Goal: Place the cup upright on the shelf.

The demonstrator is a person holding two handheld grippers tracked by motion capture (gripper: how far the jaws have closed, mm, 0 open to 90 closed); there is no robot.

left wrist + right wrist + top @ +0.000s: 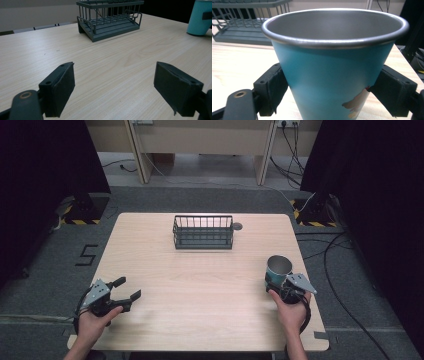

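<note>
A teal metal cup [278, 267] with a silver rim stands upright near the table's right edge. My right gripper [275, 282] is shut on it, and in the right gripper view its pads press both sides of the cup [332, 62], which bears a small printed figure. The right gripper [334, 92] holds the cup low on its wall. My left gripper [129, 288] rests open near the front left of the table, nothing between its jaws. In the left gripper view, the left gripper [115, 87] faces bare wood, with the cup [200, 17] far right.
A dark wire rack [203, 232] stands empty at the back middle of the wooden table [200, 285]; the rack [110, 20] shows ahead of the left gripper. A small dark round spot [237, 226] lies beside the rack. Cables run on the floor to the right.
</note>
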